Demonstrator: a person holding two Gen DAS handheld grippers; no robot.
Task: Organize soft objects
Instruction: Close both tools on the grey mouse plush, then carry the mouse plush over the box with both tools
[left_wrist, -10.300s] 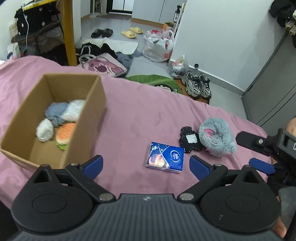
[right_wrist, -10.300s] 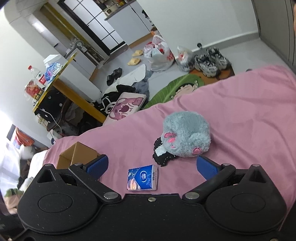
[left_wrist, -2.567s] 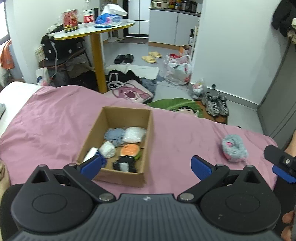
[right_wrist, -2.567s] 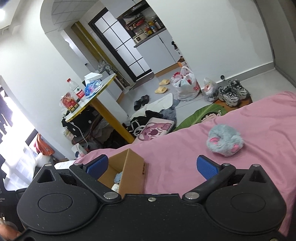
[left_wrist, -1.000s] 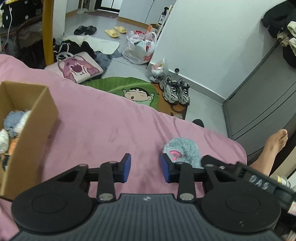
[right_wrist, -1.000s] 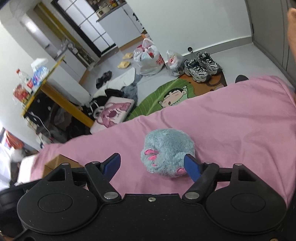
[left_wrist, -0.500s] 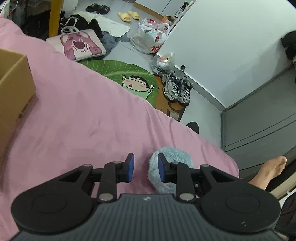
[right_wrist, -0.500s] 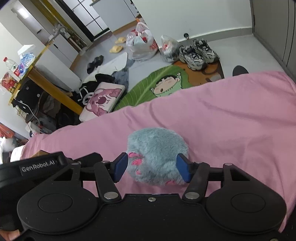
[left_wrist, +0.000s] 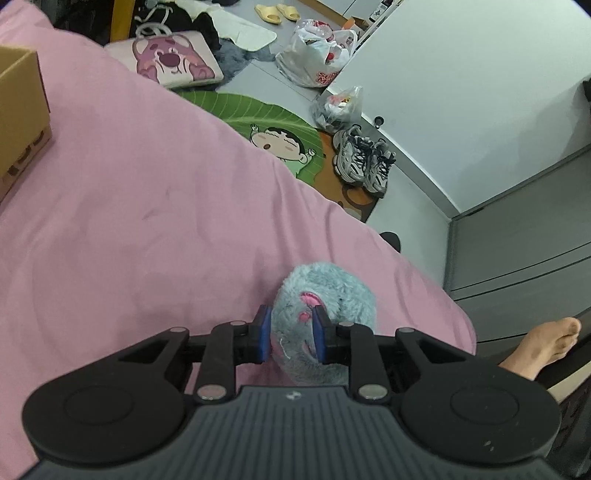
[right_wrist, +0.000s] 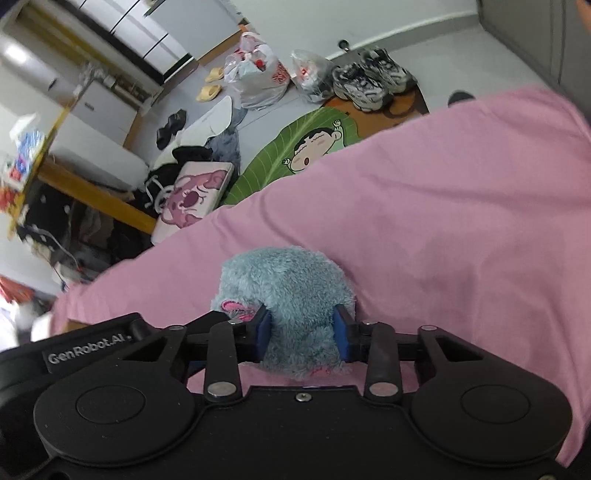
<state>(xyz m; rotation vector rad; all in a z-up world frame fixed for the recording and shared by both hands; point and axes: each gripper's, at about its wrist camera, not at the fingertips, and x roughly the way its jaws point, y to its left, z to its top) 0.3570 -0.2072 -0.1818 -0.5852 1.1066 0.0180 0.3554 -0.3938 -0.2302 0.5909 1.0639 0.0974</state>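
Near the pink bedsheet's (left_wrist: 147, 206) right edge, left gripper (left_wrist: 290, 338) and right gripper (right_wrist: 303, 338) both pinch the grey plush toy (right_wrist: 291, 288), jaws narrowed against its fur.

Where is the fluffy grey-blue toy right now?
The fluffy grey-blue plush toy sits on the pink bedsheet near its right edge, squeezed by both the left gripper and right gripper.

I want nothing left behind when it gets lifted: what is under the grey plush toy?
The grey plush toy rests on the pink bedsheet, gripped by the left gripper and right gripper. Its underside is hidden, so anything beneath cannot be seen.
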